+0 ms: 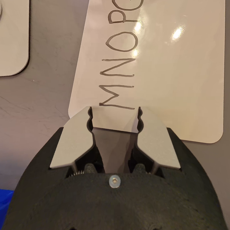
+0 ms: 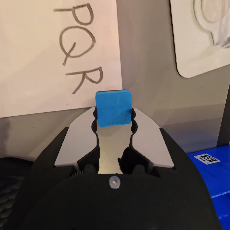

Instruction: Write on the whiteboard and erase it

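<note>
Erasing is judged at hand: blue eraser [image 2: 113,110] is pinched by right gripper [image 2: 113,116] at centre frame; left gripper [image 1: 115,117], spread and bare, is held over whiteboard [image 1: 174,87]; wiping across the writing [image 2: 79,49] at upper left is called for.

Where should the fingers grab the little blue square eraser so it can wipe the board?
Grip the blue square foam eraser by its two opposite side edges, coming from behind it, as the right gripper does now. Its flat parallel sides suit the fingers, and the dark wiping layer on the far face stays free for the whiteboard.
</note>
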The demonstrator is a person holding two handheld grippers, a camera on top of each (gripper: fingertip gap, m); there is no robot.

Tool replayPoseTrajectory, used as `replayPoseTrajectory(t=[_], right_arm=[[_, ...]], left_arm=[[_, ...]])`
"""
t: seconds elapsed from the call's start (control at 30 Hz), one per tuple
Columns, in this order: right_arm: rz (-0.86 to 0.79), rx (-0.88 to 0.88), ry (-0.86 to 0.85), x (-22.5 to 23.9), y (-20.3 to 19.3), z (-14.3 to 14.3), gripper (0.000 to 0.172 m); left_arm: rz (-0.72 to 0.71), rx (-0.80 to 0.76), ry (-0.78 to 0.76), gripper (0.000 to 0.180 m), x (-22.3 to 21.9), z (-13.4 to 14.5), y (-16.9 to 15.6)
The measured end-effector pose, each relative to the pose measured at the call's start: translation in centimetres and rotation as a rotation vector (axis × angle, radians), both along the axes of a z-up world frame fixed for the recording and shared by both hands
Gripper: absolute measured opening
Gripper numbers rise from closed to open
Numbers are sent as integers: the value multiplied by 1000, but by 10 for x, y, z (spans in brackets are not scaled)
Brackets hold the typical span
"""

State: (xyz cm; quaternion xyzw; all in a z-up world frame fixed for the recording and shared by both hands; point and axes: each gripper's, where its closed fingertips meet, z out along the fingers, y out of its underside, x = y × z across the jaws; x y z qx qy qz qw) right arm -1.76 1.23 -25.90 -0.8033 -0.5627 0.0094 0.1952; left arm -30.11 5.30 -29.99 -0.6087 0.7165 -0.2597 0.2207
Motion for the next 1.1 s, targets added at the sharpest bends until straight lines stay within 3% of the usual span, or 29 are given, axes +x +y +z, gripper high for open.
replayPoseTrajectory(t=[0.3, 0.5, 0.7, 0.87, 1.0, 1.1], right_arm=[[63, -45, 27, -36, -10, -12, 54], [53, -51, 37, -39, -14, -17, 68], [62, -15, 51, -40, -10, -7, 54], [63, -46, -24, -35, -8, -24, 59], [67, -46, 21, -41, -8, -20, 48], [59, -46, 33, -41, -7, -17, 50]], left_arm=[[10, -4, -14, 70, 0, 0, 0], [14, -5, -22, 70, 1, 0, -1], [16, -5, -22, 70, 1, 0, -1], [20, -6, -21, 70, 1, 0, -1], [24, -6, -19, 71, 1, 0, -1], [25, -7, -22, 71, 1, 0, -1]])
